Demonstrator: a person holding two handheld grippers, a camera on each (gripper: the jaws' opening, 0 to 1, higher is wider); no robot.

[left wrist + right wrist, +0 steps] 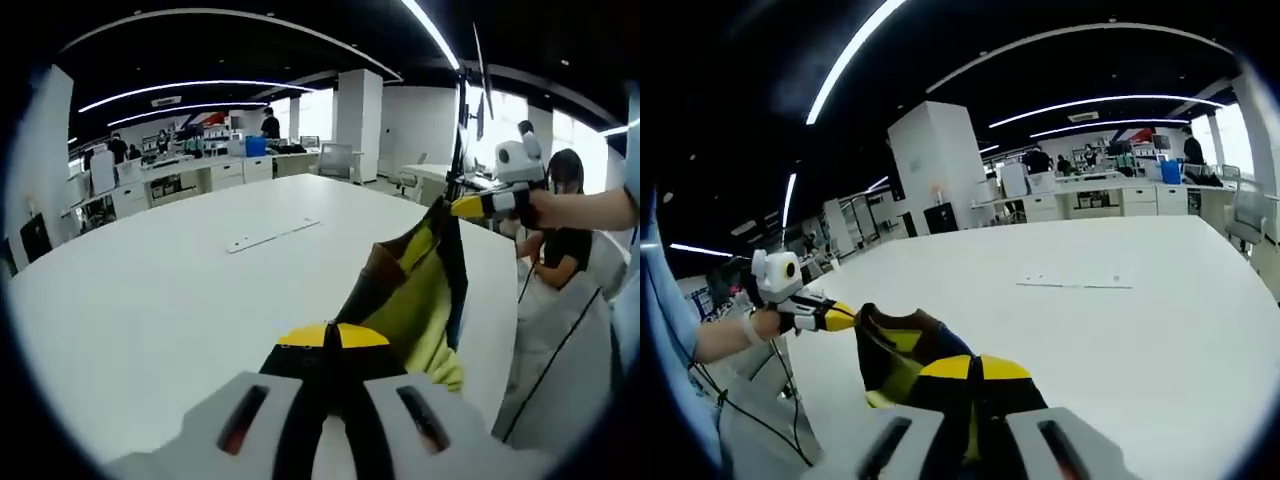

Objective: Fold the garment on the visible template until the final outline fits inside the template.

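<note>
A yellow, black and brown garment (410,290) hangs stretched in the air over the near edge of the white table (150,300). My left gripper (333,338) is shut on one end of it, with the yellow jaw tips pressed together. My right gripper (470,207), held by a hand, is shut on the other end, higher up. In the right gripper view the garment (895,355) runs from my right gripper (975,370) to the left gripper (840,318). A flat pale strip (272,234) lies on the table (1140,340) farther off, also seen as the strip (1075,283).
A person (560,230) sits beyond the table's edge on the right. Desks (200,175), a chair (337,160) and a white pillar (358,120) stand behind the table, with people among them. Black cables (760,410) hang below the left hand.
</note>
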